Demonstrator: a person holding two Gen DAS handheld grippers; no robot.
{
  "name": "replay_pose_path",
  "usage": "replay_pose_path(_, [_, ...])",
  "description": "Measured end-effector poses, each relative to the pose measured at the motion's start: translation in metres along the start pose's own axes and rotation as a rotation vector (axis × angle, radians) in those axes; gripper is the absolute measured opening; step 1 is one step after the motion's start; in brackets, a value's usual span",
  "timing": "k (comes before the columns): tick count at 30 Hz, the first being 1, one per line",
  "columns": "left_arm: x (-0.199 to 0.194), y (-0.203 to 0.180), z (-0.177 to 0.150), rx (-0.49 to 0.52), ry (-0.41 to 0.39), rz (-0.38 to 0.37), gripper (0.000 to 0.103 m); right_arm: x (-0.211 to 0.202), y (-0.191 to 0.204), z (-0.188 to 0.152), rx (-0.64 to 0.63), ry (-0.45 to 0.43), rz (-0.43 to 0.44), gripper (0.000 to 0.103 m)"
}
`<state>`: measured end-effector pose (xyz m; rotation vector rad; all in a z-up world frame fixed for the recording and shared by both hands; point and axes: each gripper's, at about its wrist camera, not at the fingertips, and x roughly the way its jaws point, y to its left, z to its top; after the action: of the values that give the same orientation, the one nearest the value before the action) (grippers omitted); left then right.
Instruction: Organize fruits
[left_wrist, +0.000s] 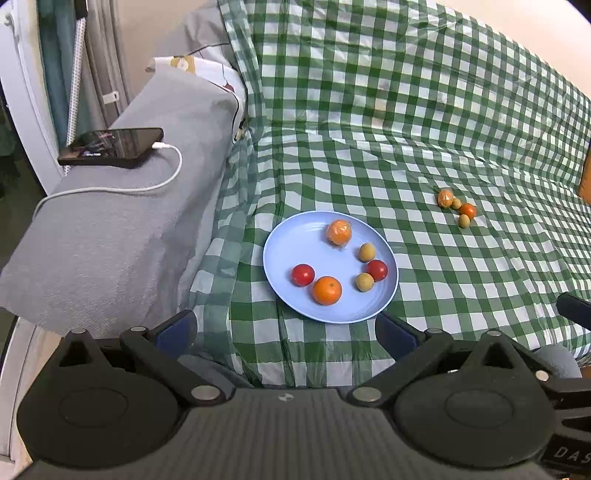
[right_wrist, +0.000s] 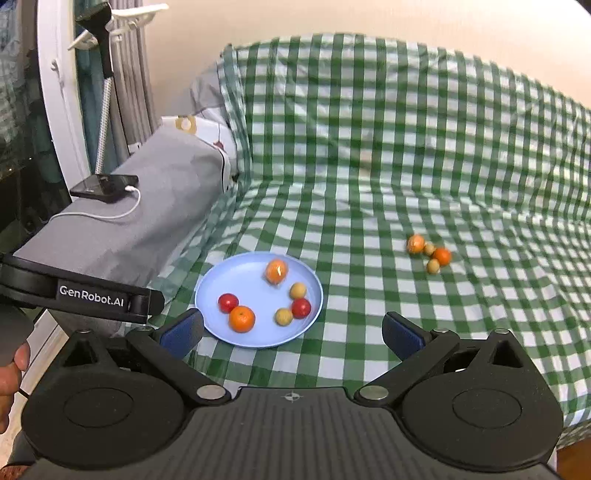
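**Both grippers hanging open above the plate of fruit**

Far off to the left of the left gripper (left_wrist: 286, 330), a phone (left_wrist: 110, 146) is lying on a grey cushion (left_wrist: 110, 236) with a white cable (left_wrist: 162, 182) plugged into it. The left gripper is standing with its fingers spread wide and nothing between them, hovering just short of the blue plate (left_wrist: 291, 243). The plate is sitting on the green checked cloth (left_wrist: 406, 129), straight ahead of both grippers, and is holding two oranges, two red fruits and two small yellowish ones; one orange (left_wrist: 338, 232) is looking wrapped in film, though the view is too soft to be sure. The right gripper (right_wrist: 291, 330) is likewise gaping fully open and empty, the plate lying ahead and slightly left of it. Farther ahead and to the right of both grippers, well apart from the plate, a loose cluster of fruit (left_wrist: 457, 206) is resting on the cloth.
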<state>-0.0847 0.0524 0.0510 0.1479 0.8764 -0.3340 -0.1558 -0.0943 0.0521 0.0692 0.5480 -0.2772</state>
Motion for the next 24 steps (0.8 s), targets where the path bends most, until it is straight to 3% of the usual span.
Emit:
replay_pose_path(12, [-0.027,-0.016,-0.007,0.050,-0.055,0.007,0.103,-0.024,-0.006,-0.004,0.017,-0.052,-0.009,0.102])
replay_pose_path(24, [-0.024,-0.007,-0.006,0.024,-0.043,0.013,0.103,-0.024,-0.005,-0.005,0.014,-0.046,-0.013,0.102])
